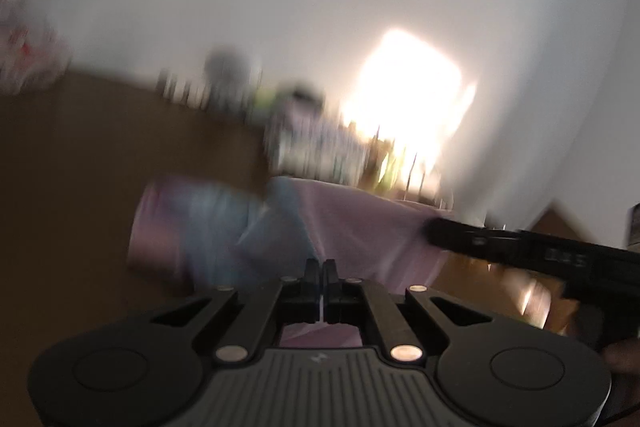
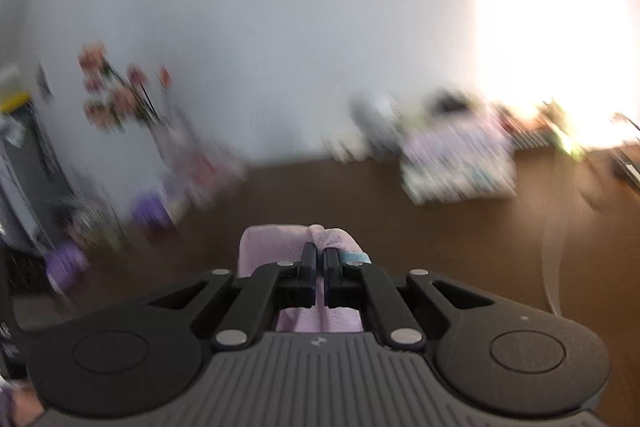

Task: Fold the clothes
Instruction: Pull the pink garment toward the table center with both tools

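Observation:
Both views are smeared by motion. A lilac garment (image 1: 360,227) with a pale blue part (image 1: 256,227) stretches ahead of my left gripper (image 1: 321,265) over the brown table (image 1: 100,167). That gripper is shut, with a thin edge of the cloth pinched between its fingers and more lilac cloth under them. My right gripper (image 1: 431,229) reaches in from the right and meets the garment's far edge. In the right wrist view my right gripper (image 2: 320,253) is shut on a bunched fold of the lilac garment (image 2: 272,247), with a blue trim (image 2: 356,259) beside its right finger.
A patterned box (image 2: 456,167) stands at the back of the table (image 2: 320,195). Flowers in a vase (image 2: 120,99) and purple items (image 2: 148,211) crowd the left. A white wall and a bright window (image 2: 552,39) lie behind.

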{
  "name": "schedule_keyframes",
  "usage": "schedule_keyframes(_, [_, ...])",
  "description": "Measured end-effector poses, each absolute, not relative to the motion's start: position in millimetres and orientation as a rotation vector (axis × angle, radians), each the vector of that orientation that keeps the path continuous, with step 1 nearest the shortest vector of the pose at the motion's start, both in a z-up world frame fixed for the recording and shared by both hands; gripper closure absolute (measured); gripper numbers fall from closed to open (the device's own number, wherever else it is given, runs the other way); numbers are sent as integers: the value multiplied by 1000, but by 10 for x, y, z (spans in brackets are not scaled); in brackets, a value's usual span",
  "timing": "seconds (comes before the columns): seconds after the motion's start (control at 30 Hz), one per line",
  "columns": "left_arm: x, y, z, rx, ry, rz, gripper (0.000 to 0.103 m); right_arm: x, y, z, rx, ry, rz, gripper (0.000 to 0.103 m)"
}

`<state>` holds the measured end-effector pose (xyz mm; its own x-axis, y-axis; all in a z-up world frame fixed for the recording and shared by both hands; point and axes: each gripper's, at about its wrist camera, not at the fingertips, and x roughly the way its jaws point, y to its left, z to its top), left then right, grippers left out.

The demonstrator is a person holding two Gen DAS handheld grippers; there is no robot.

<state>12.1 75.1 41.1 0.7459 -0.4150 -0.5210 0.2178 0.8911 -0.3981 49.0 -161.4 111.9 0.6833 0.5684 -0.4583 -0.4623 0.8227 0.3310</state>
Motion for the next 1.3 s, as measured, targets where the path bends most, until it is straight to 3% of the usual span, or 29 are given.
schedule_keyframes(0.2, [-471,397,215,-298,695,-362,100,-432,-2301,531,136,675,615,100])
schedule_keyframes(0.3, [-554,358,351,-273,721,-361,83,-705,-2550,361,159,697,700,94])
schedule_keyframes(0.33, [-582,336,399,-254,712,-351,76,-748,-2617,325,161,699,707,88])
schedule_keyframes(0.37, [-610,313,447,-236,702,-342,68,-765,-2666,333,167,687,707,73])
schedule_keyframes(0.43, [-636,287,553,-230,692,-333,60,-799,-2763,351,180,664,705,54])
schedule_keyframes(0.5, [-632,289,644,-249,679,-333,60,-808,-2837,397,194,641,715,52])
schedule_keyframes(0.67, [-566,219,693,-220,676,-313,43,-696,-2993,446,273,612,754,45])
schedule_keyframes(0.83, [-437,32,438,-186,788,-306,44,-626,-2901,327,246,643,781,46])
schedule_keyframes(0.9, [-413,-2,365,-184,808,-280,45,-639,-2833,263,231,654,793,55])
schedule_keyframes(0.93, [-407,-11,335,-186,816,-270,48,-636,-2810,231,224,663,797,65])
schedule_keyframes(1.0, [-420,-26,300,-188,831,-263,65,-628,-2767,169,207,681,810,76])
schedule_keyframes(1.03, [-436,-33,288,-187,835,-259,83,-628,-2754,149,194,688,819,80])
schedule_keyframes(1.07, [-459,-42,281,-185,837,-252,95,-627,-2741,129,181,695,828,82])
schedule_keyframes(1.3, [-703,-54,402,-178,767,-232,98,-594,-2776,123,159,708,878,84])
